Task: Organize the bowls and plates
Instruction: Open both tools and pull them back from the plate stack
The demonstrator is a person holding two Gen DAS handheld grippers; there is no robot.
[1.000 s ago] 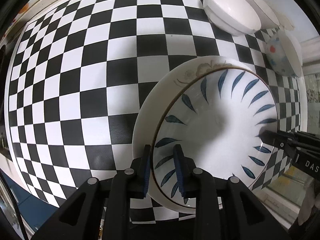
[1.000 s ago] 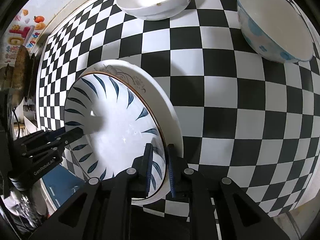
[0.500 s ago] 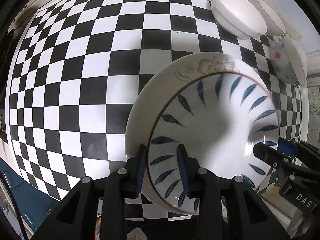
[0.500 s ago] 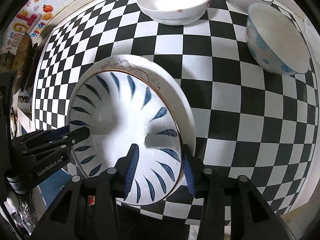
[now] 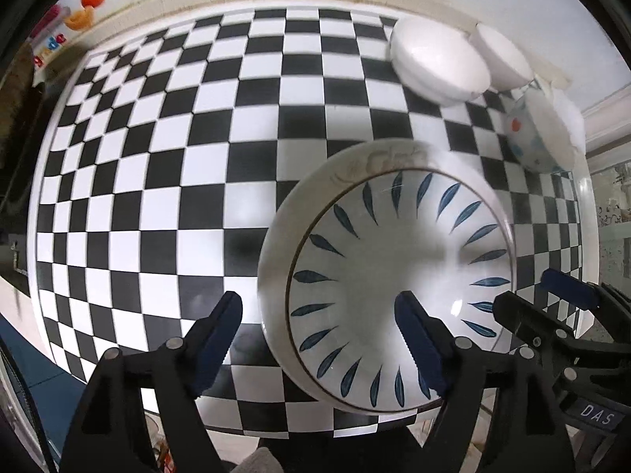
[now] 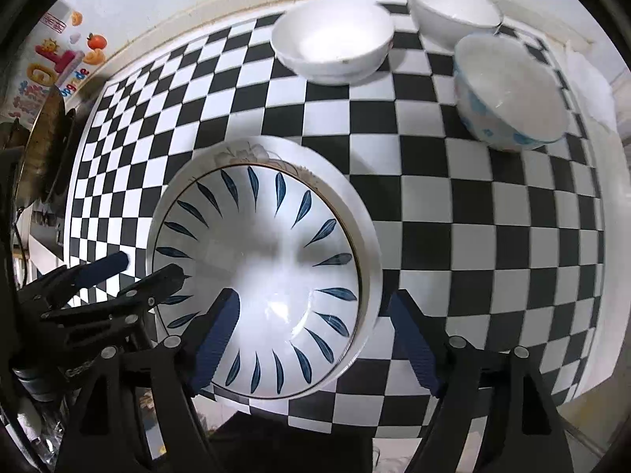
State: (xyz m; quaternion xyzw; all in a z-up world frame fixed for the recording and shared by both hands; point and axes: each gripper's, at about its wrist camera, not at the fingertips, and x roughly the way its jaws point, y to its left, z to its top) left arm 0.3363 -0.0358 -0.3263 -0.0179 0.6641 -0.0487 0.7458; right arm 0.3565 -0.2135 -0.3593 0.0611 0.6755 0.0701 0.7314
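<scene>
Table [image 5: 165, 205]: black-and-white checkered top, wall along its far edge.

Leaf-pattern plate [image 5: 402, 287]: white, ring of blue leaf marks; lies on top of a larger white plate with a floral rim [image 5: 299, 213], both flat at the near edge of the table.

White bowl [image 6: 333, 41]: upright, far side. Second white bowl [image 6: 453, 4]: just right of it, by the wall. Blue-dotted bowl [image 6: 508, 90]: upright, right of both, nearer than they are.

Left hand-held gripper [image 5: 319, 339]: above the stacked plates' left edge, jaws opening, spread wide across the rim, pads clear of the plates.

Right hand-held gripper [image 6: 315, 331]: above the right edge, jaws opening, spread likewise, nothing pinched.

Stickers [image 6: 59, 63]: coloured, on the wall, far left.
</scene>
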